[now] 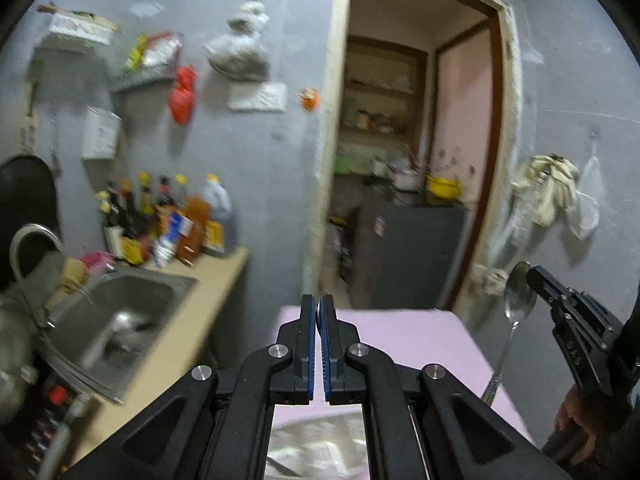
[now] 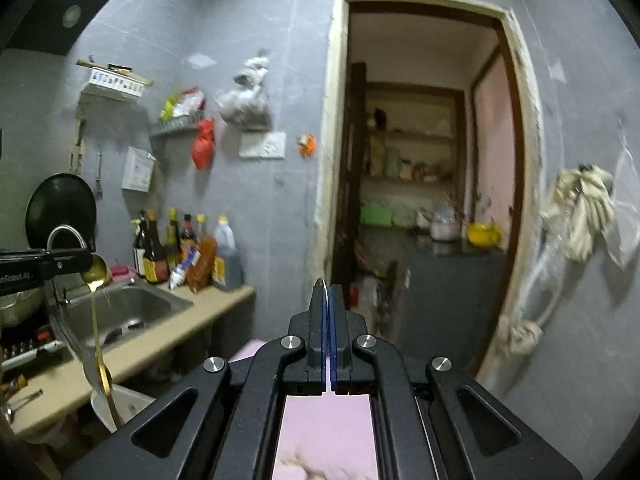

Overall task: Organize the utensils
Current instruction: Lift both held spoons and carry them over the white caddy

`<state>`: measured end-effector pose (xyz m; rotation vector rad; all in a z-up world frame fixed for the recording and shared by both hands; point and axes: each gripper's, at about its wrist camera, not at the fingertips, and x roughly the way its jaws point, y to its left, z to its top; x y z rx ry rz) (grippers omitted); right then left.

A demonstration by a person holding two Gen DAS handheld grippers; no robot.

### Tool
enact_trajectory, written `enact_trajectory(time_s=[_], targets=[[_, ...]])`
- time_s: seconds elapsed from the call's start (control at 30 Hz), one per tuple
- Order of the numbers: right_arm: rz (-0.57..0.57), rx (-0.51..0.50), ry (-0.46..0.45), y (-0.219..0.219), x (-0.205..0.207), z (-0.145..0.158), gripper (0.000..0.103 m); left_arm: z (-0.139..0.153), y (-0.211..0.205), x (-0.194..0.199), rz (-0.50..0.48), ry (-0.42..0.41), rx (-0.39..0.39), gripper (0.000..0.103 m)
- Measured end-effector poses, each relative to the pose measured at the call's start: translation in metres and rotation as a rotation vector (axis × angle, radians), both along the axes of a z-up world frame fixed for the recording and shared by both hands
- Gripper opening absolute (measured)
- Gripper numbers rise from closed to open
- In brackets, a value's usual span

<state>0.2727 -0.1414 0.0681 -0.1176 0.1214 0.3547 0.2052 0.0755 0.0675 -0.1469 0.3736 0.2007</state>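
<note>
I have a silver spoon (image 1: 518,300) pinched by its bowl in my right gripper (image 2: 328,294), handle hanging over the pink table (image 1: 420,340). My left gripper (image 1: 319,306) clamps a gold spoon (image 2: 95,276) likewise, near the sink (image 2: 160,300).

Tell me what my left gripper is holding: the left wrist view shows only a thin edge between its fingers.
Observer: A gold spoon, pinched by its bowl in the left gripper, handle hanging down.
Operator: What lies behind the handle?
Observer: In the right wrist view it crosses the sink and the beige counter.
Operator: Does the right camera show the grip on the silver spoon?
Observer: Only a thin metal edge between the shut fingers of the right gripper.
</note>
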Motion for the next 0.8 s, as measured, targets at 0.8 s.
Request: enact_trajectory(time_s=[0.8], targets=[[0.032, -0.197, 0.049, 0.104, 0.022, -0.098, 0.001, -0.104, 0.013, 0.019, 0.075, 0.046, 0.217, 0.003]])
